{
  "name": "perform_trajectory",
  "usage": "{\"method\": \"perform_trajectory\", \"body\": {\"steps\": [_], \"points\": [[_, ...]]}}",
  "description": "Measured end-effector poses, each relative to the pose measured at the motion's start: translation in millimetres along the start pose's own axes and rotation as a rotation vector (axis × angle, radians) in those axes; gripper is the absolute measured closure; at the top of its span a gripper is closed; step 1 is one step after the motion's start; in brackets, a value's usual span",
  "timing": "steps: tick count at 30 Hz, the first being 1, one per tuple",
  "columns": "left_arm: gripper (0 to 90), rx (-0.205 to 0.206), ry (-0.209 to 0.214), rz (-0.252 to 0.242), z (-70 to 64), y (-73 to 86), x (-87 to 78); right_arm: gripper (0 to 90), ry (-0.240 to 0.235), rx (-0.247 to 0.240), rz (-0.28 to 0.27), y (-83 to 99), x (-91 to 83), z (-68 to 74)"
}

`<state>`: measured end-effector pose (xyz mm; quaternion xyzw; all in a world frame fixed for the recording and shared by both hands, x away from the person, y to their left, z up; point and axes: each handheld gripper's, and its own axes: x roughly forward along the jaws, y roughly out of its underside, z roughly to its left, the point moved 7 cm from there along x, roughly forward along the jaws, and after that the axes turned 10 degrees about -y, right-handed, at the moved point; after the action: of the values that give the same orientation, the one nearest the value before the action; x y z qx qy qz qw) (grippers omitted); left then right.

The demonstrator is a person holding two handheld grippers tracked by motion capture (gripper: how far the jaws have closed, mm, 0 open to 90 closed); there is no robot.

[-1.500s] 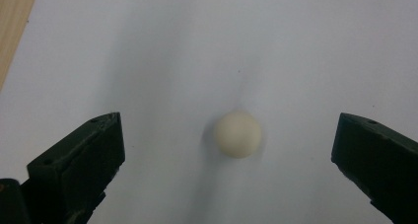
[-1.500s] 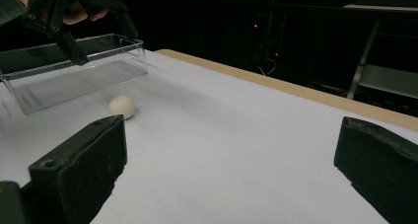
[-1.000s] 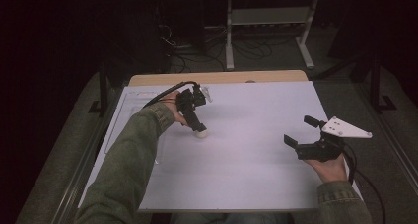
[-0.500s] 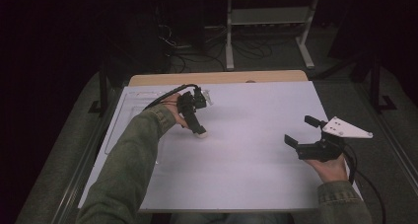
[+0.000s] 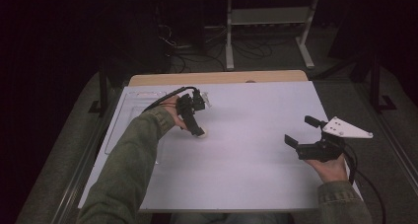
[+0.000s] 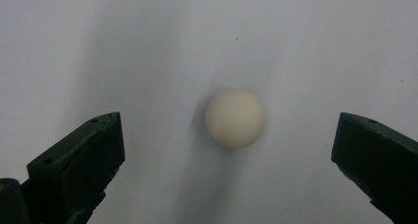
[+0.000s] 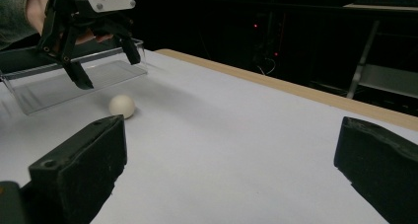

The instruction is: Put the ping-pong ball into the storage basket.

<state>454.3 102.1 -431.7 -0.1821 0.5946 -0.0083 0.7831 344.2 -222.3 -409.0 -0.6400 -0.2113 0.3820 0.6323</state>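
A: Overhead, left hand-held gripper [image 5: 197, 128] hangs above the cream ball [image 6: 235, 118], jaws spread wide, nothing between them. Ball sits on the white worktop [image 5: 246, 160], centred in the gap in the left gripper view, touching neither jaw.

B: Agreed. From the right gripper view the ball [image 7: 121, 106] lies just in front of a clear tray [image 7: 74, 86] at the worktop's far-left side. Left hand-held gripper [image 7: 101, 61] poised over it, tips clear of the surface.

A: Right hand-held gripper [image 5: 300, 132]?

B: Released as well, jaws apart, empty, held low near the right edge, well apart from the ball.

A: Step in hand, my reading: the approach before the pick, not yet a grasp.

B: Next move would call for a straight descent until the jaws bracket the ball's widest part, then a gentle close. It is round and may roll off if one jaw lands first.
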Motion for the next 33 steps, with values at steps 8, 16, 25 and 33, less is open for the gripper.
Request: {"method": "perform_trajectory", "body": {"steps": [8, 16, 25, 33], "points": [[0.0, 0.01, 0.007, 0.017, -2.0, 0.4, 5.7, 0.0, 0.0, 0.002, -0.001, 0.0, -0.5, 0.1], [0.0, 0.007, 0.001, 0.026, -2.9, 1.9, 9.9, 0.0, 0.001, 0.001, -0.001, 0.1, -0.6, -0.2], [0.0, 0.014, 0.012, 0.039, -6.4, 1.5, 17.4, 0.0, 0.001, 0.0, 0.0, 0.4, -0.5, -0.4], [0.0, 0.02, 0.018, 0.051, -7.9, 2.1, 23.0, 0.0, 0.001, 0.002, -0.002, 0.6, -1.0, -0.7]]}}
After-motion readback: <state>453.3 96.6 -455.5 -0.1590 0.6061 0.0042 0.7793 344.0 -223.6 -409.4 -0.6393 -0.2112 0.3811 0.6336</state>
